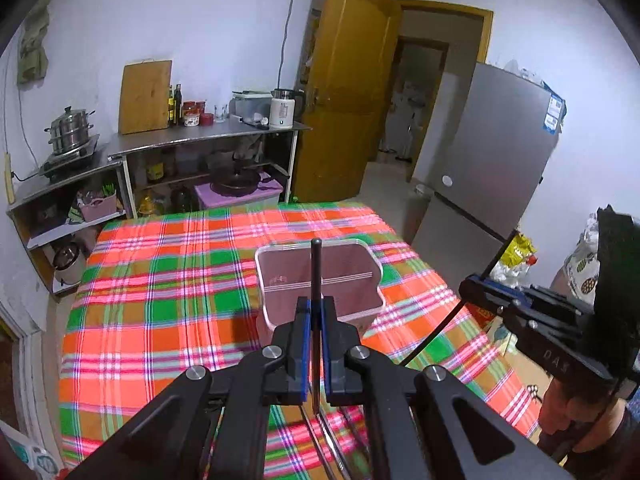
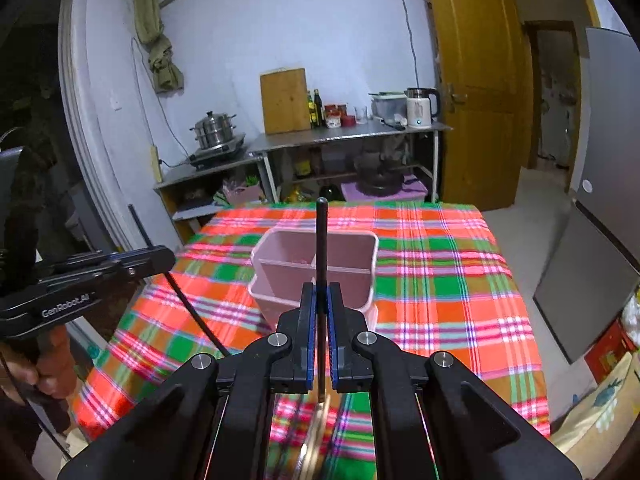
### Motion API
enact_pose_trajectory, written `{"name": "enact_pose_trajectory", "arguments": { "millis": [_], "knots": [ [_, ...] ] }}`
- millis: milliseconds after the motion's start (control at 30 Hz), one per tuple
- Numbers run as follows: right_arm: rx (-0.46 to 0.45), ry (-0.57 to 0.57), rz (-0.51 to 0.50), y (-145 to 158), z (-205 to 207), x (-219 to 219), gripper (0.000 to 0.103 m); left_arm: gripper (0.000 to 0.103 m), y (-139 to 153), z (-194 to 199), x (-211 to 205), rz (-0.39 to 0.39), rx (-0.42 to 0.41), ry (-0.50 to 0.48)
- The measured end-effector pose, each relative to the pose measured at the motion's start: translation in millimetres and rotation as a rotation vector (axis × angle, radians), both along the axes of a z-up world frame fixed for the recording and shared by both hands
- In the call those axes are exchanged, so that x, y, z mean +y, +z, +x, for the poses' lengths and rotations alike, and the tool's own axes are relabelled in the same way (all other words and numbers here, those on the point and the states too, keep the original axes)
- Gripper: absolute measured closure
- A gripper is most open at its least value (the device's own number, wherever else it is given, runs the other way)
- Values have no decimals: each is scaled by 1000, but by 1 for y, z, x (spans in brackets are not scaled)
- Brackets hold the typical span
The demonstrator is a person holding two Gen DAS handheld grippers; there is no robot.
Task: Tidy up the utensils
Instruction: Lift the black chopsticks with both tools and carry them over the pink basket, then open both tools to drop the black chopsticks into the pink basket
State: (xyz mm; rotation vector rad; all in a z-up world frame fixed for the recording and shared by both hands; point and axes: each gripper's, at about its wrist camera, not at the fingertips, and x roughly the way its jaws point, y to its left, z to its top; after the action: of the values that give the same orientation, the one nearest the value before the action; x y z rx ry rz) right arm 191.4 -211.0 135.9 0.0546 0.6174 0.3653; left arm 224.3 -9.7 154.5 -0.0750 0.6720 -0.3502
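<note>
A pink two-compartment utensil holder (image 1: 320,280) stands on the plaid tablecloth (image 1: 160,300); it also shows in the right wrist view (image 2: 316,268). My left gripper (image 1: 316,312) is shut on a thin black-handled utensil (image 1: 316,264) that points up over the holder. My right gripper (image 2: 320,300) is shut on another black-handled utensil (image 2: 321,240), upright in front of the holder; its lower end looks golden. Each gripper shows in the other's view, the right (image 1: 476,286) and the left (image 2: 160,260), both above the table.
A steel shelf unit (image 1: 180,144) with a steamer pot, cutting board, bottles and kettle stands beyond the table. A wooden door (image 1: 344,92) stands open at the back. A grey fridge (image 1: 492,152) stands to the right of the table.
</note>
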Motion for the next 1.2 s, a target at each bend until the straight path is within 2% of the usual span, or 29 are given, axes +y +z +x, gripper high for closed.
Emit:
{"name": "enact_pose_trajectory", "arguments": {
  "millis": [267,467,667,1000,1167,1200],
  "knots": [
    [-81,-3,53,39,19,8,98,99,54,30,7,-46,-68,28],
    [-125,-17,90,54,39,15,98,99,71,54,8,-56,-102,49],
    [-93,-16,98,38,61,28,98,99,45,80,5,-40,-66,64],
    [42,-6,75,-19,91,38,98,98,-31,107,17,-54,52,90],
    [82,-3,70,-36,99,38,98,97,-41,112,27,-79,73,112],
    [81,-9,65,-36,99,37,97,93,-40,111,30,-80,72,117]
  ]
}}
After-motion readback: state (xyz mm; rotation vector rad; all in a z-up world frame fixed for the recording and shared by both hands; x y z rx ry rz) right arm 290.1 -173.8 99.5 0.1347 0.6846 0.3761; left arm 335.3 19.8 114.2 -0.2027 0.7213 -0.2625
